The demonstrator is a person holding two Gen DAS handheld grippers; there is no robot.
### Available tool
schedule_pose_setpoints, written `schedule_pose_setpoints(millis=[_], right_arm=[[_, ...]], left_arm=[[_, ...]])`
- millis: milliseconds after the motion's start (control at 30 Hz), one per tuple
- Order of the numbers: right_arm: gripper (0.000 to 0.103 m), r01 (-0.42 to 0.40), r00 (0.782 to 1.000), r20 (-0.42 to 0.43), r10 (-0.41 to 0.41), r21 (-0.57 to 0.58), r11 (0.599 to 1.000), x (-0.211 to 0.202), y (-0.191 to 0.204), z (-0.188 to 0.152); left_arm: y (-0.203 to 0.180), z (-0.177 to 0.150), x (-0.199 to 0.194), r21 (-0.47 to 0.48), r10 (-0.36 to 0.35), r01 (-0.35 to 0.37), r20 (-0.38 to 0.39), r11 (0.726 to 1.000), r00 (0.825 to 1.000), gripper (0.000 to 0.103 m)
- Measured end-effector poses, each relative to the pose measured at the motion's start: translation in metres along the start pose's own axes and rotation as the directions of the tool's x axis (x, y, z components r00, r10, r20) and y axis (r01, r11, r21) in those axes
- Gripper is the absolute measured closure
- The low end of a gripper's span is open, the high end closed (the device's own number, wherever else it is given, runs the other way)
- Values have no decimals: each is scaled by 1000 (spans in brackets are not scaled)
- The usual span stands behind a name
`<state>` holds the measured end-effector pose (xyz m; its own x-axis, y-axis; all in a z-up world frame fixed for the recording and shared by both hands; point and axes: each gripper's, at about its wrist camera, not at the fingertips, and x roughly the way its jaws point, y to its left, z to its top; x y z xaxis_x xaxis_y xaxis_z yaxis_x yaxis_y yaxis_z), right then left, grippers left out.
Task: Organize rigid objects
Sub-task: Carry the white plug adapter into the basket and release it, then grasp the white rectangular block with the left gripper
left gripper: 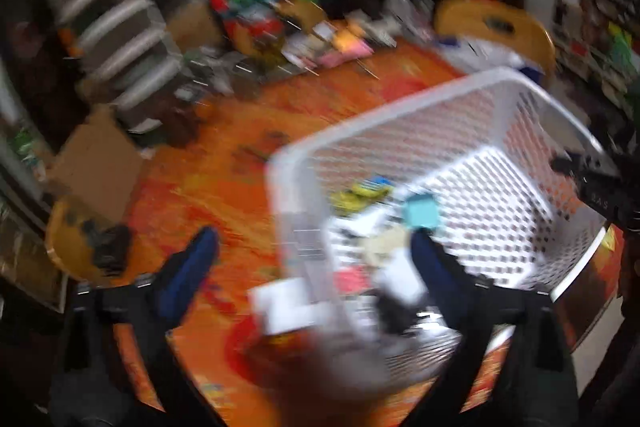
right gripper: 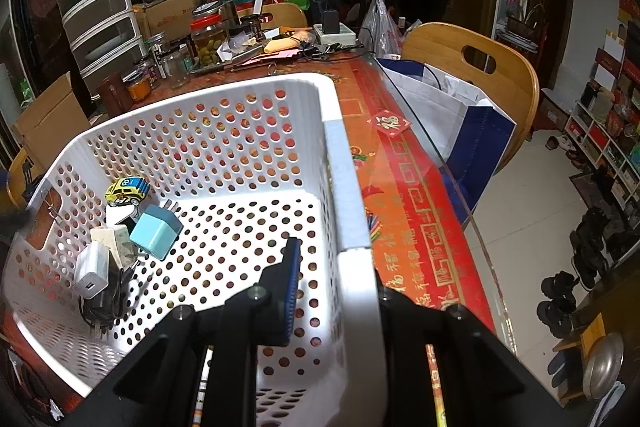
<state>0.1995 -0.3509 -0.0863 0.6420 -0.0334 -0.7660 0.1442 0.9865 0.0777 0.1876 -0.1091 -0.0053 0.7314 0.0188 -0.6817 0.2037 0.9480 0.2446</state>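
— Left hand-held gripper?
— Spread wide, blue pads far apart, nothing between them. Hovering above the near corner of the white perforated basket. Badly blurred in that view.

— And the right hand-held gripper?
— Clamped on the basket's right wall, one blue pad inside against the wall, the other finger hidden outside it.

— Basket resting where?
— On the orange-red tabletop, near the right edge. Looks tilted toward its left side, though hard to confirm.

— Contents?
— Gathered in the left end: a yellow and blue toy car leaning against the wall, a light blue plug cube just beside it, a white charger closer in, a beige block between them, and a black corded plug underneath. Rest of the basket floor bare.

— Anything else on the tabletop?
— Jars, a power strip and papers along the far edge, well apart from the basket. Red square sticker just right of it.

— Beyond?
— Wooden chair with a blue and white bag on it, beside the right edge.
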Motion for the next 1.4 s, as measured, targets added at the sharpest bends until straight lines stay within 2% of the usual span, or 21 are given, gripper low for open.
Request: schedule_pose_setpoints(millis=[33, 100, 200, 267, 367, 467, 667, 800, 967, 1167, 1400], right_arm=[[84, 1, 1000, 0, -1, 1, 1000, 0, 0, 0], [84, 3, 1000, 0, -3, 3, 1000, 0, -1, 0], [84, 1, 1000, 3, -1, 8, 1000, 0, -2, 0], [84, 1, 1000, 3, -1, 9, 1000, 0, -2, 1], [84, 2, 1000, 1, -2, 13, 1000, 0, -2, 1], [84, 8, 1000, -1, -8, 14, 1000, 1, -3, 2], [84, 13, 1000, -4, -13, 14, 1000, 2, -3, 3], [84, 16, 1000, -5, -16, 10, 1000, 2, -3, 3], [84, 17, 1000, -5, -17, 10, 1000, 1, -2, 3], [84, 16, 1000, -5, -16, 10, 1000, 2, -3, 3], [84, 16, 1000, -5, -16, 10, 1000, 2, -3, 3]], left_arm=[[21, -7, -8, -35, 18, -17, 26, 999, 999, 0], [61, -24, -9, -111, 29, -27, 20, 993, 999, 0], [103, -57, 26, -190, 5, -16, -61, 982, 998, 0], [113, -80, 63, -222, -29, -6, -155, 975, 987, 0], [111, -100, 94, -249, -110, 60, -188, 966, 976, 0], [100, -105, 102, -246, -155, 113, -160, 963, 975, 0], [71, -104, 126, -217, -168, 126, -191, 968, 967, 0], [73, -103, 140, -239, -196, 145, -206, 960, 959, 0], [67, -106, 154, -207, -168, 119, -238, 971, 956, 0], [60, -109, 155, -159, -101, 63, -241, 985, 965, 0], [60, -109, 157, -171, -100, 60, -237, 983, 966, 1]])
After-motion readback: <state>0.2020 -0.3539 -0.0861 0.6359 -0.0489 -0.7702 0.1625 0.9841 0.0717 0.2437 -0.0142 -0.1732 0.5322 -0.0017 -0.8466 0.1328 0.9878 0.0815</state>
